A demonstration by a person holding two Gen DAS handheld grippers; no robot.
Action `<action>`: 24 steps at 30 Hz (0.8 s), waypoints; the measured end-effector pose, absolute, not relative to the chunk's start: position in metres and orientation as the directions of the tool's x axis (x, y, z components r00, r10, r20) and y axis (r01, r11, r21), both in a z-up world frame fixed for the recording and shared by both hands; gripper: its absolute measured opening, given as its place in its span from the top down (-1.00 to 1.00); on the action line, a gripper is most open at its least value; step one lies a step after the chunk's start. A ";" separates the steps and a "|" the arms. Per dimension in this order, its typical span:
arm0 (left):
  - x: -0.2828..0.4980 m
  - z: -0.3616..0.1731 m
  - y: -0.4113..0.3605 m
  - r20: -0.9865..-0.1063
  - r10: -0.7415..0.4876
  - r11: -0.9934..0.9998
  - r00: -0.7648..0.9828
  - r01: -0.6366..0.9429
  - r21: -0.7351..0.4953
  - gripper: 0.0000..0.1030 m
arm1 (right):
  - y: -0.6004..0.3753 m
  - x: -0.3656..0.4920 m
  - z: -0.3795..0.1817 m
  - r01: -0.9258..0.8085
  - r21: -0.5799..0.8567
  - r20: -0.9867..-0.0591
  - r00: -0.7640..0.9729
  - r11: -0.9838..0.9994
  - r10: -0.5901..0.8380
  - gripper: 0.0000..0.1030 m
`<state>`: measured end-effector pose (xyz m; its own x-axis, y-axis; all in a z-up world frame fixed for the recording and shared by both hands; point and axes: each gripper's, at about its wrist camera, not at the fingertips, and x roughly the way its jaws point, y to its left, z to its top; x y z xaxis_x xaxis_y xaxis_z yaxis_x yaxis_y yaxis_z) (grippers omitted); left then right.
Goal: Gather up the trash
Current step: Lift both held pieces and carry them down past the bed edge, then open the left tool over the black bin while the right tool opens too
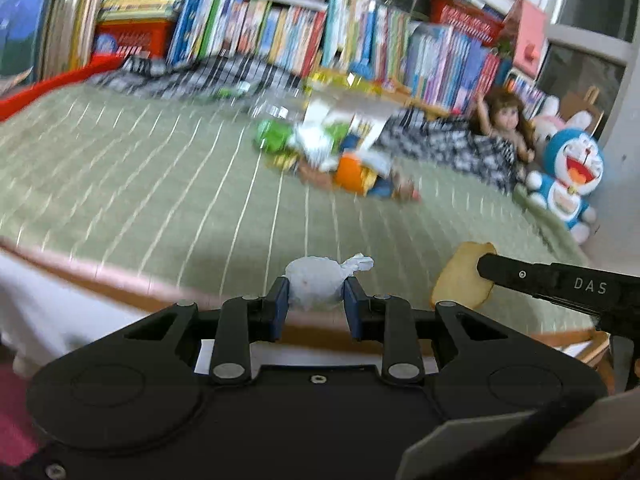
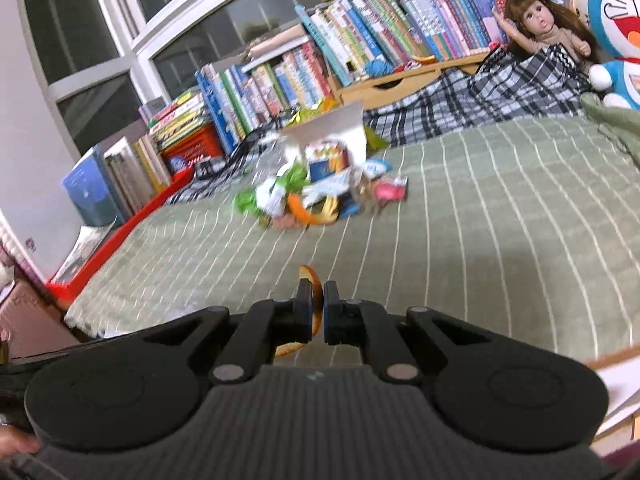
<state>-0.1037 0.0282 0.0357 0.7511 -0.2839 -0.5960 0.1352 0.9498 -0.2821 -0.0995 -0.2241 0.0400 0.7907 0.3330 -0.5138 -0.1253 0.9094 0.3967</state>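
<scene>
Green striped bed [image 1: 120,168] bears trash pile [image 1: 340,152], checked cloth [image 1: 440,140]

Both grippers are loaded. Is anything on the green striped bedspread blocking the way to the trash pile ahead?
Nothing visible does. The left gripper holds a crumpled white tissue ball, the right gripper a thin tan cracker-like piece, and bare green striped bedspread lies between them and the colourful wrapper pile.

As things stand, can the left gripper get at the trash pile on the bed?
Probably not yet. The left gripper is shut on a crumpled white tissue, so its jaws are occupied. The striped bedcover between it and the trash pile looks unobstructed.
</scene>
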 end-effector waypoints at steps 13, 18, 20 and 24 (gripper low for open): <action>-0.155 -0.025 0.019 -0.740 -0.257 0.964 0.621 0.117 -0.238 0.46 | -0.198 -0.159 -0.017 -0.148 0.366 -0.625 0.693 0.919 0.360 0.84; -0.150 -0.057 0.017 -0.806 -0.238 0.970 0.542 0.097 -0.221 0.46 | -0.192 -0.160 -0.050 -0.126 0.362 -0.697 0.622 0.924 0.358 0.84; -0.147 -0.070 0.016 -0.829 -0.228 0.973 0.510 0.088 -0.214 0.46 | -0.191 -0.159 -0.062 -0.112 0.363 -0.718 0.599 0.925 0.355 0.84; -0.140 -0.094 0.014 -0.870 -0.216 0.976 0.443 0.071 -0.206 0.45 | -0.191 -0.156 -0.080 -0.082 0.379 -0.747 0.561 0.922 0.357 0.84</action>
